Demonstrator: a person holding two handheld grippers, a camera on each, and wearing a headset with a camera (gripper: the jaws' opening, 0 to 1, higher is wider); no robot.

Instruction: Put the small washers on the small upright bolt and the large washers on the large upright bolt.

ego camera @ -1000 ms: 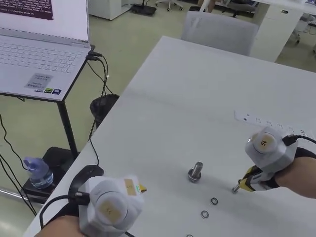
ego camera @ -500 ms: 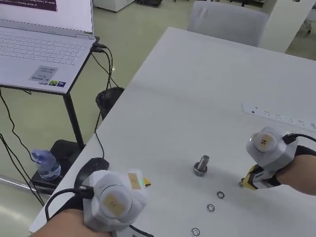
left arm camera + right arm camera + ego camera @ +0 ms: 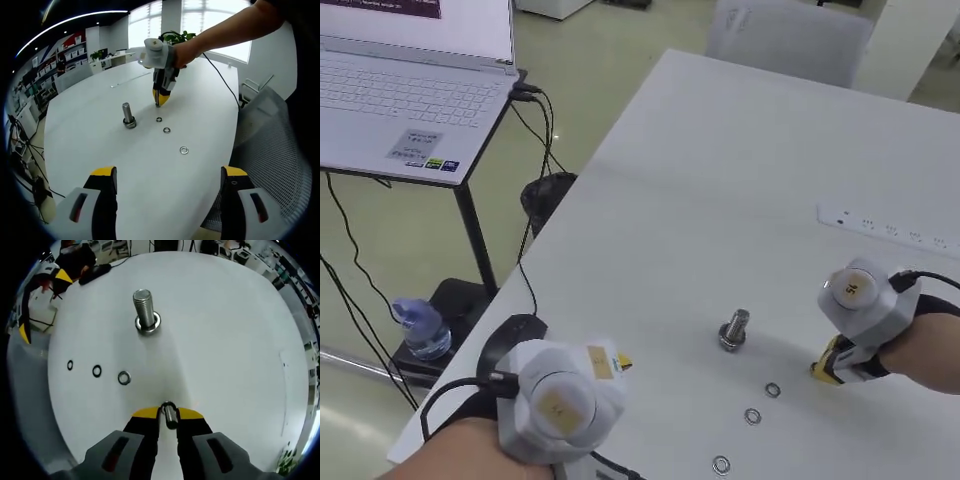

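the right claw [image 3: 827, 370] is pressed together on the small bolt [image 3: 170, 415] (a short metal stud, so it is judged) and is pointed downward, so that the bolt's lower end is brought to the tabletop [image 3: 720, 200], near the first of three washers [image 3: 752, 416]. the bolt is judged to be held this way so that it can be stood upright as a post. whether it touches the surface cannot be told.

the large bolt [image 3: 734, 329] is stood head-down a little beyond the washers, its threaded shank up and ready to receive rings. a ring is seen at its base, either a washer or the head's own flange, too small to tell. the washers are laid flat in a short row, apart from one another and from both bolts. none is seen to be threaded on yet.

the left claw [image 3: 169, 175] is spread wide with nothing between its jaws. it is held at the tabletop's near edge, well apart from the work, presumably so that washers can be picked with it once the small bolt is set down.
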